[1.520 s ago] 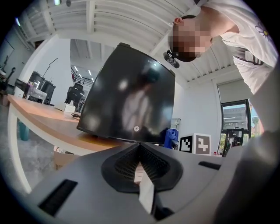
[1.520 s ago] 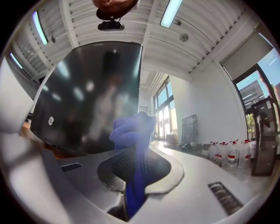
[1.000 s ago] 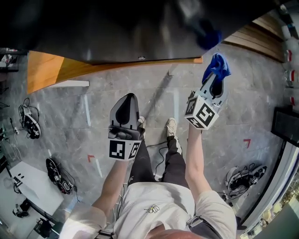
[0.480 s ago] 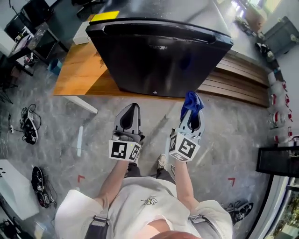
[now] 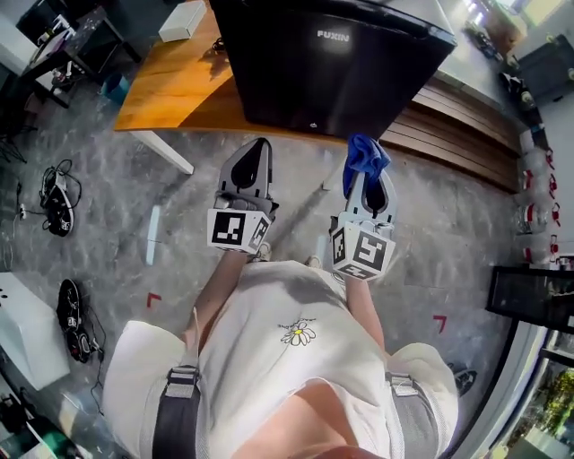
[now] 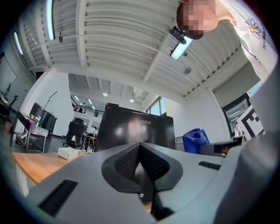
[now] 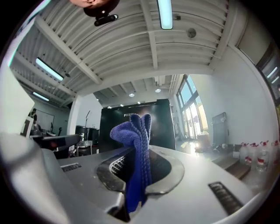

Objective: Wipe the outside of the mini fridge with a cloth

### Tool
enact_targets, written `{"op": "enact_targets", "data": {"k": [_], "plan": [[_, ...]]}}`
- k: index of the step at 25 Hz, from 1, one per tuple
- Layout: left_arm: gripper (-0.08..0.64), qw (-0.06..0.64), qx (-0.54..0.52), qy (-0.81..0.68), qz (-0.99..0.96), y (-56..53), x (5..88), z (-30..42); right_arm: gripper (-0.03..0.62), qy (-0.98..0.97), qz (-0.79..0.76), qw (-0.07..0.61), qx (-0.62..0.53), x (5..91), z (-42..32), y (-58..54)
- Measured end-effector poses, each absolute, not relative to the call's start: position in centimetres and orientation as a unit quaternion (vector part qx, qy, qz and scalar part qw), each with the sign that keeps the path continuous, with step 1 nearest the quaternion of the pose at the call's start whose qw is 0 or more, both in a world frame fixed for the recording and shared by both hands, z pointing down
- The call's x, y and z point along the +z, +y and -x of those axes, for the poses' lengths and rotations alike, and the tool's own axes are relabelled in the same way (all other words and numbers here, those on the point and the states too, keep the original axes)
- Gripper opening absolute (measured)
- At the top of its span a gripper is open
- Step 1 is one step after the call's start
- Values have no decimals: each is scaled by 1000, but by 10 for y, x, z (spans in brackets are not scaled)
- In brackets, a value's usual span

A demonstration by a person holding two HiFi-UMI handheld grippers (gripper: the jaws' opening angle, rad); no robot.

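Note:
A black mini fridge (image 5: 332, 63) stands on a low wooden platform (image 5: 179, 85) ahead of me; it also shows straight ahead in the left gripper view as the fridge (image 6: 131, 131) and in the right gripper view as the fridge (image 7: 162, 122). My right gripper (image 5: 366, 170) is shut on a blue cloth (image 5: 363, 154), which sticks up between its jaws, cloth (image 7: 136, 144). It hangs just short of the fridge's front, not touching. My left gripper (image 5: 254, 152) is shut with nothing in it, its jaws pressed together (image 6: 140, 151).
A grey stone floor lies below. Wooden slats (image 5: 466, 125) run along the right of the platform. Cables and gear (image 5: 54, 211) lie on the floor at left. A white box (image 5: 184, 20) sits on the platform. A dark case (image 5: 529, 296) stands at right.
The view has tipped forward: the fridge and platform slid up the frame. Both grippers came closer to my body, still side by side, the cloth still held.

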State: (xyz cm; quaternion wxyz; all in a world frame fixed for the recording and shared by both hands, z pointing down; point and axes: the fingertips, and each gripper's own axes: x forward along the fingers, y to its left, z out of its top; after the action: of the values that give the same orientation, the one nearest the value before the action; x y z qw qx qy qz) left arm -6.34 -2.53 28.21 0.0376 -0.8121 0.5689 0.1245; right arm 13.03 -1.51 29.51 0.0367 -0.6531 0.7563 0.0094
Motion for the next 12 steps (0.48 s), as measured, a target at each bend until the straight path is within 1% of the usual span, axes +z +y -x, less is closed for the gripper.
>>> {"op": "enact_targets", "data": {"k": [2, 9, 12], "plan": [[5, 50, 114, 572, 811, -23, 286, 70, 61, 763, 645, 21, 23, 299, -120, -10], [5, 65, 115, 575, 807, -29, 277, 77, 61, 771, 635, 34, 43, 291, -108, -13], [5, 64, 135, 573, 806, -30, 270, 73, 61, 771, 634, 30, 43, 293, -108, -13]]}}
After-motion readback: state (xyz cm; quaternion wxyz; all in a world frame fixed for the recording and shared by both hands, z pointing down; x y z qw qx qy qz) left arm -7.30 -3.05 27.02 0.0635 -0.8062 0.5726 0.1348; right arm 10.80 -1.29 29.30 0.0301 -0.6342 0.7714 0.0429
